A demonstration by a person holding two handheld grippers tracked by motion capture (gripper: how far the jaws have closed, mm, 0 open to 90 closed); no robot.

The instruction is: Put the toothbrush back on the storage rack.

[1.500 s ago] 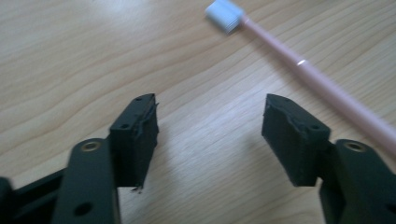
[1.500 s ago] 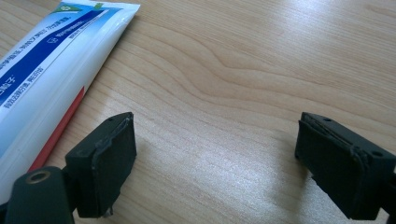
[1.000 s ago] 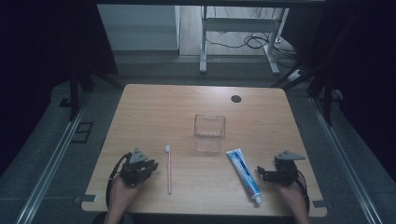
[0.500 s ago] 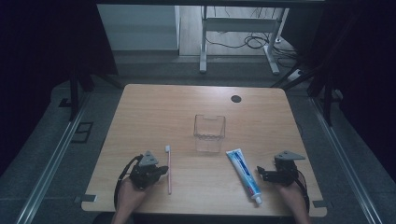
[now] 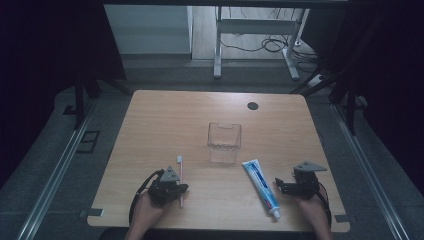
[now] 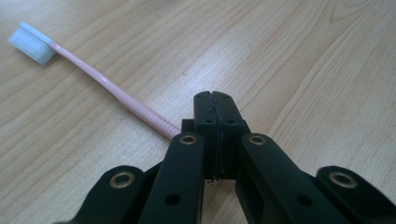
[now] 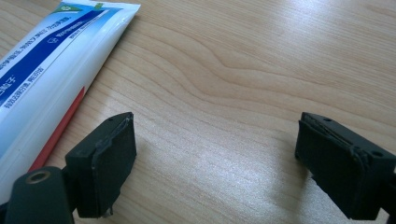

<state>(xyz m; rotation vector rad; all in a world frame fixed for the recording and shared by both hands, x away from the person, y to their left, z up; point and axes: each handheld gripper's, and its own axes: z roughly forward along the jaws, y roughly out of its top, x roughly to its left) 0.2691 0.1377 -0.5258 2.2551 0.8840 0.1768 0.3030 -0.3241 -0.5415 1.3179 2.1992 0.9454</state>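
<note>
Toothbrush (image 6: 116,95), pink with a white head, lies flat on the table (image 5: 165,115) on the near-left side of the clear box (image 5: 224,142), its head pointing toward the far edge. I have the left gripper (image 6: 215,100) down at the lower handle with its jaws closed pad to pad. In the left gripper view the handle runs in against the outer side of 1 jaw rather than between the 2, so I cannot tell whether any of it is pinched. My worry is that a lift from here comes up empty, or flicks the slim handle sideways across the smooth wood. The right gripper (image 7: 215,154) rests near the table's front edge, on the near-right side of the box, jaws wide apart and holding nothing. The toothpaste tube (image 5: 261,186) lies just beside it, between it and the box's near-right corner; a careless sweep could push the tube, whose cap end sits close to the front edge, off the table. Open wood stretches behind the box and to both its sides, so I judge there is ample room to carry the brush toward it.
</note>
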